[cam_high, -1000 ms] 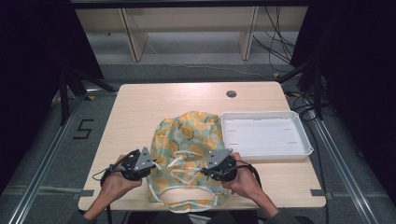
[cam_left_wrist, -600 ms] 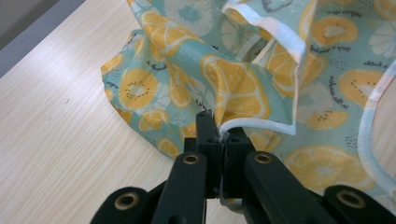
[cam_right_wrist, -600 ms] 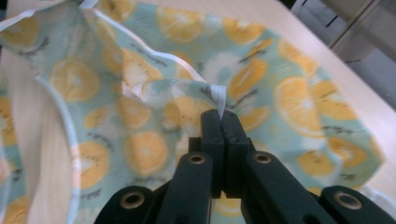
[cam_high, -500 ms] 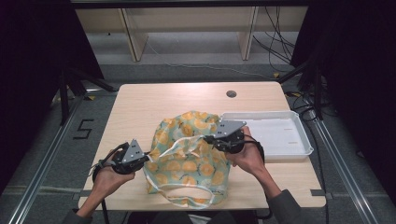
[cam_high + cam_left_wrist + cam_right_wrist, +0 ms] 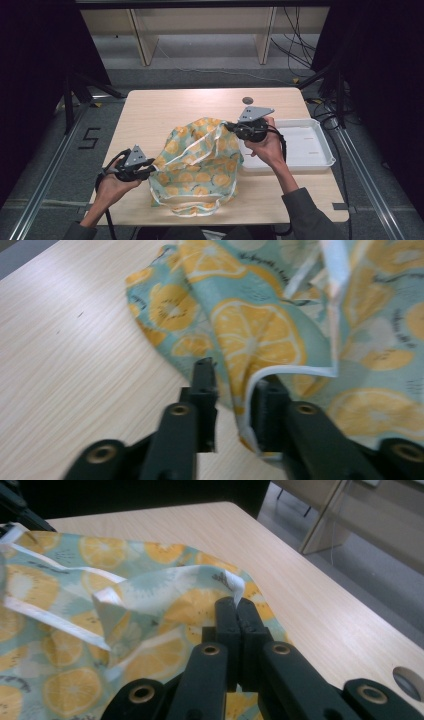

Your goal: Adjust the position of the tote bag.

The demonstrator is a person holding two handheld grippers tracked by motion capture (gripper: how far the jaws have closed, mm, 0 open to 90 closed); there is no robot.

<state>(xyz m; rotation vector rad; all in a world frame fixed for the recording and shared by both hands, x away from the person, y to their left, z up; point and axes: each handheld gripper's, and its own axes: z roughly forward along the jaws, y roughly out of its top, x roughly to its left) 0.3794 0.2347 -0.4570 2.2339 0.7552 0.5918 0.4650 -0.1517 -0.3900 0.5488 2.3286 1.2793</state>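
A cloth bag (image 5: 200, 160) printed with orange slices on pale teal, with white straps, lies crumpled on the wooden table (image 5: 165, 110). My right gripper (image 5: 227, 125) is raised over the bag's far right side, shut on a corner of the cloth bag (image 5: 100, 630), which sticks out past the right gripper's (image 5: 235, 602) closed tips. My left gripper (image 5: 152, 170) sits low at the bag's near left edge. Its jaws have just been opening; in the left gripper view they (image 5: 235, 377) stand apart, with the white hem of the bag (image 5: 250, 335) loose between them.
A white tray (image 5: 325, 150) rests on the table's right side, just behind my right hand. A round hole (image 5: 247, 100) is in the tabletop's far edge. Bare wood stretches left of and beyond the bag. Shelving legs and cables stand on the floor past the table.
The right gripper has risen and moved away toward the tray, pulling the bag's edge up with it. The left gripper has shifted left, and its jaws now stand apart.
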